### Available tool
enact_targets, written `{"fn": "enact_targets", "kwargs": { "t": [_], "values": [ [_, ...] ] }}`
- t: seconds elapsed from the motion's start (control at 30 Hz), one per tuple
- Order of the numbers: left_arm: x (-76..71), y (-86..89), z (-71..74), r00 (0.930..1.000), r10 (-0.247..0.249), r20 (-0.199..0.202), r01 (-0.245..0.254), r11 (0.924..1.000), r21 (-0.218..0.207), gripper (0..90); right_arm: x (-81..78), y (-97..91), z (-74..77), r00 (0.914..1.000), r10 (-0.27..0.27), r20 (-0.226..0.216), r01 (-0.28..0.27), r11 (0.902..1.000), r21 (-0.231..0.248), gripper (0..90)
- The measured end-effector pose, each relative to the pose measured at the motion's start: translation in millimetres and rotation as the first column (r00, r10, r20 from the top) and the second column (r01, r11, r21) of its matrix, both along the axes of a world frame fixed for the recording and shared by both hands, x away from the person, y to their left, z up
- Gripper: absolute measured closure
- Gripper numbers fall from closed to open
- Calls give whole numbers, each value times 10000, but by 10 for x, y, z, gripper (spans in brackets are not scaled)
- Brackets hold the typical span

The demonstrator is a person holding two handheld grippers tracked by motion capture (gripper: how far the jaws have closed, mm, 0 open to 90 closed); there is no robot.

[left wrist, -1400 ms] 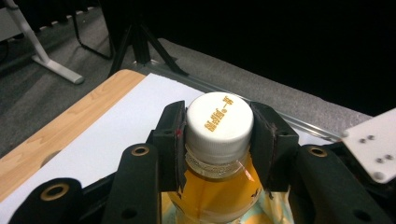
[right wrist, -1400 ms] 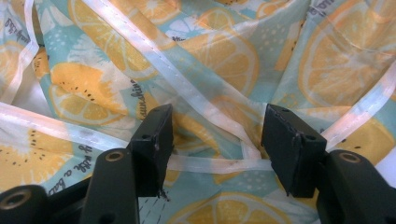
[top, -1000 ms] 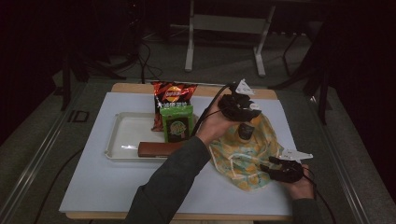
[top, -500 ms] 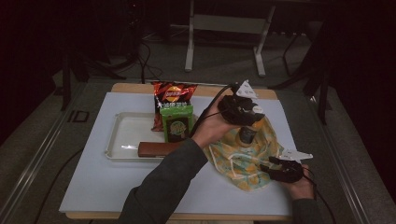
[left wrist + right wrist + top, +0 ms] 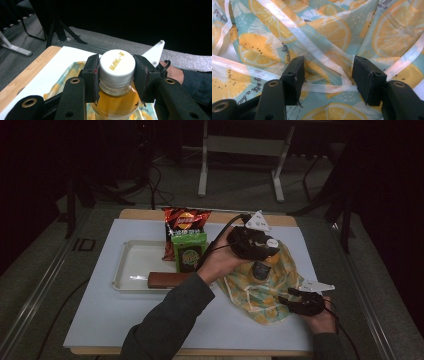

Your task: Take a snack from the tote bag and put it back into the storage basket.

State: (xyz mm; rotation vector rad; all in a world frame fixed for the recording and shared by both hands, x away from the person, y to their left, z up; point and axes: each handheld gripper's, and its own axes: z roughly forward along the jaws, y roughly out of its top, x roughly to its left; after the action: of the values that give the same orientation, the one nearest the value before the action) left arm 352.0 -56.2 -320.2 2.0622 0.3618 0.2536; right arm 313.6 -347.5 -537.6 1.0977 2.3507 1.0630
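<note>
The left gripper is clamped on the white screw cap of a clear plastic bottle of amber drink, its two black pads pressing the cap from either side. In the high view this bottle hangs upright under the left gripper, directly above the lemon-patterned, teal-and-yellow fabric bag that lies crumpled on the white table cover.

The right gripper rests at the near right edge of that bag. In its own view the right gripper has its jaws spread apart, pressed down against the bag, with a white strap of the bag running across the gap between them; nothing is pinched.

To the left of the bag sits a white rectangular plastic tray. A brown flat bar-shaped packet lies along the tray's near rim, a green snack packet stands at the tray's side nearest the bag, and a red-and-orange crisp bag leans behind that green packet.
</note>
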Motion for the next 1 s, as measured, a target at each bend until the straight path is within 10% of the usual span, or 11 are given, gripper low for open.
{"fn": "enact_targets", "kwargs": {
  "t": [1.0],
  "values": [
    [-191,533,-149,9996,187,-208,-190,9997,-147,584,-1,2,1,10000,-11,-10,11,10000,-6,434]
  ]
}}
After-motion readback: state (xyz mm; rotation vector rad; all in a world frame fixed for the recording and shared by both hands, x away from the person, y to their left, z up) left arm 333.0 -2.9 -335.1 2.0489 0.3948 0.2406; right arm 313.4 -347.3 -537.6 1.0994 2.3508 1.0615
